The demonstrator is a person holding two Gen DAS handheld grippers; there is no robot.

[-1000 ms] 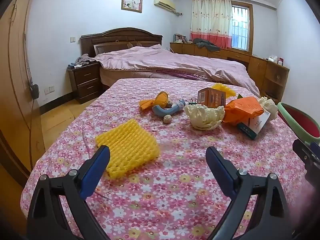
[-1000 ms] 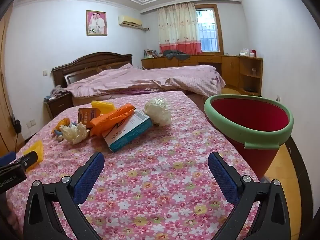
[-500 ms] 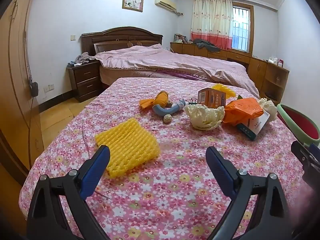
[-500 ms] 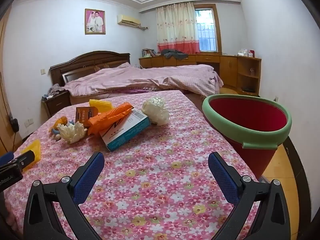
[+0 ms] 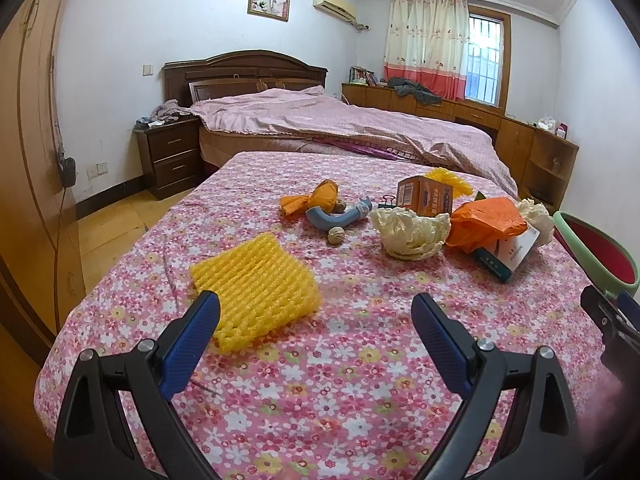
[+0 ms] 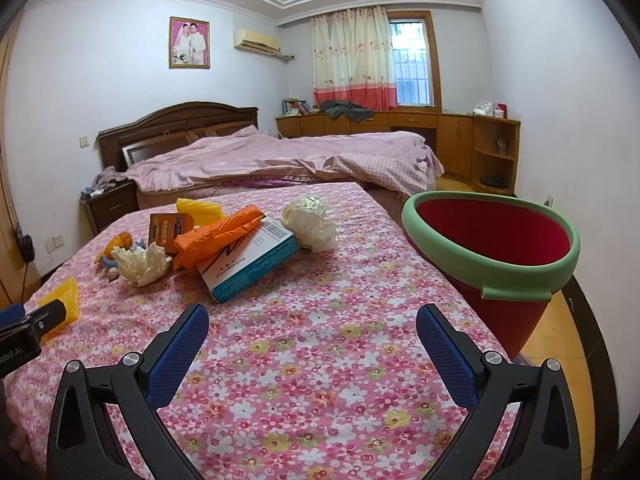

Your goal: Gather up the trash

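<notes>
Near left: yellow foam fruit net (image 5: pixel 256 284) flat on the floral tablecloth (image 5: pixel 340 380), just beyond the left gripper (image 5: pixel 316 326), jaws spread wide and empty, left fingertip (image 5: pixel 200 320) nearly over the net's near corner; likely first pick, being closest and soft enough to crush between the pads. Bare cloth to the net's right and near side, so room to descend; table's left edge close by, dropping to wooden floor. Farther, toward the middle: orange wrapper (image 5: pixel 312 200), blue curved tube (image 5: pixel 340 218) and a small walnut-like ball (image 5: pixel 335 237) clustered together, then crumpled cream paper (image 5: pixel 412 232), small orange carton (image 5: pixel 426 196), orange mesh bag (image 6: pixel 218 236) draped over a teal-and-white box (image 6: pixel 252 264), and a white crumpled wad (image 6: pixel 310 220) at the far right of the heap. Pile tightly packed, so little finger clearance between pieces. Open floral cloth in front of the right gripper (image 6: pixel 312 346), likewise gaping and holding nothing. Far right: red bin with green rim (image 6: pixel 492 240) standing off the table's right edge, mouth tilted toward the table, probably set there for short drops.
</notes>
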